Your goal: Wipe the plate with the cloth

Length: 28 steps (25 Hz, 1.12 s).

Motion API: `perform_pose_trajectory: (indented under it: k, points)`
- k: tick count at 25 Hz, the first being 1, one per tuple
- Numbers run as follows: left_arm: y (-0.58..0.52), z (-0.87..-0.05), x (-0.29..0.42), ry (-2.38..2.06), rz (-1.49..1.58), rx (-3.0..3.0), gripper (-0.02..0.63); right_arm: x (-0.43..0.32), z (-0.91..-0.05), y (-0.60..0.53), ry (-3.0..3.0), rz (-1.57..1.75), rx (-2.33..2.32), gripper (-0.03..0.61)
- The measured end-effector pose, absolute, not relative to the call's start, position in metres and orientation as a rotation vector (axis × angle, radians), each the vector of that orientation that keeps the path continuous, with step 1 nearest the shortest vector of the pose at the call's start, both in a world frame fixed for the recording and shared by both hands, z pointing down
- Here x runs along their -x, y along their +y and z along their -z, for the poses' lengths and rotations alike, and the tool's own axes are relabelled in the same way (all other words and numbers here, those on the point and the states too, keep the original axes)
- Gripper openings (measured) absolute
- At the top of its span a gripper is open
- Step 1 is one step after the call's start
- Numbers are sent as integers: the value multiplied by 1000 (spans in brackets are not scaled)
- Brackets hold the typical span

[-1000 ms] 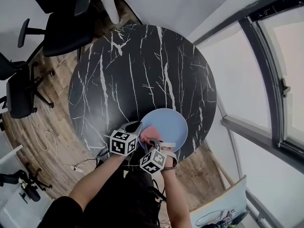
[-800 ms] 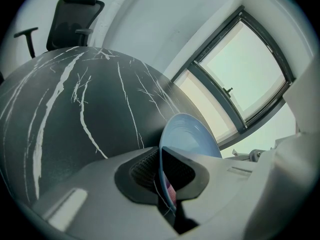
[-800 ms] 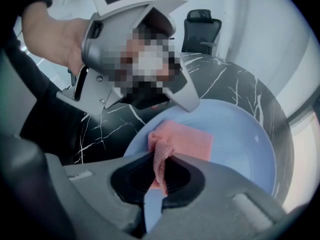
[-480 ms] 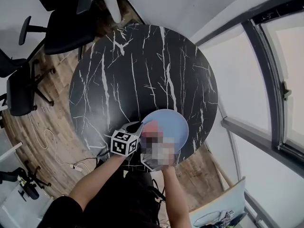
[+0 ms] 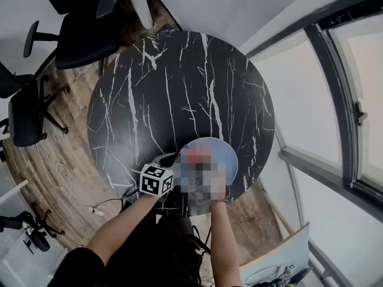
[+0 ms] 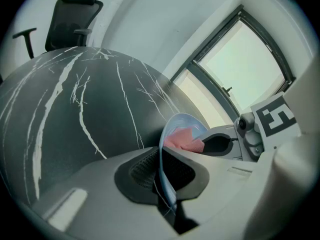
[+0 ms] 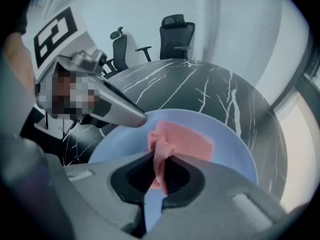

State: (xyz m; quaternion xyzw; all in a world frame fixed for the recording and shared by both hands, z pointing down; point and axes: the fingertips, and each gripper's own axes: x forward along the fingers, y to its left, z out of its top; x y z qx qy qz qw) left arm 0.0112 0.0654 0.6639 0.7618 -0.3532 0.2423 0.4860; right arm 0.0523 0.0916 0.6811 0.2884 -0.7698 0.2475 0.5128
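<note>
Since a second ago, our right gripper has carried the pink cloth across the plate, from the rim on our left toward the plate's middle, and it has rolled a little as it went. Our left gripper has kept its place at the plate's left rim, with its marker cube at the same spot in the head view. The plate has stayed put as well, near the close edge of the round black marbled counter, just in front of us.

For print, we see only the black-and-white square markers on the two cubes: one on the right gripper's cube in the left gripper view, and one on the left gripper's cube in the right gripper view. They are patterns and spell no word.

Our left fingers stand nearly together and pinch the pale blue rim of the plate, which runs edge-on between them. Our right fingers are closed on a gathered fold of the cloth. The rest of the cloth spreads flat on the plate's inner face just beyond the fingertips, and the tip of the left gripper lies close beside it at the rim.
</note>
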Motion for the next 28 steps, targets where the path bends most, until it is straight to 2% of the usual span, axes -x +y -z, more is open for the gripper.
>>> perform_pose_trajectory:
  k: [25, 28]
  points:
    - [65, -665, -12, -843, -610, -1879, 25, -159, -675, 64, -1607, -607, -1063, 18]
    - [64, -661, -11, -848, -610, -1894, 58, -161, -661, 69, -1636, -619, -1126, 18]
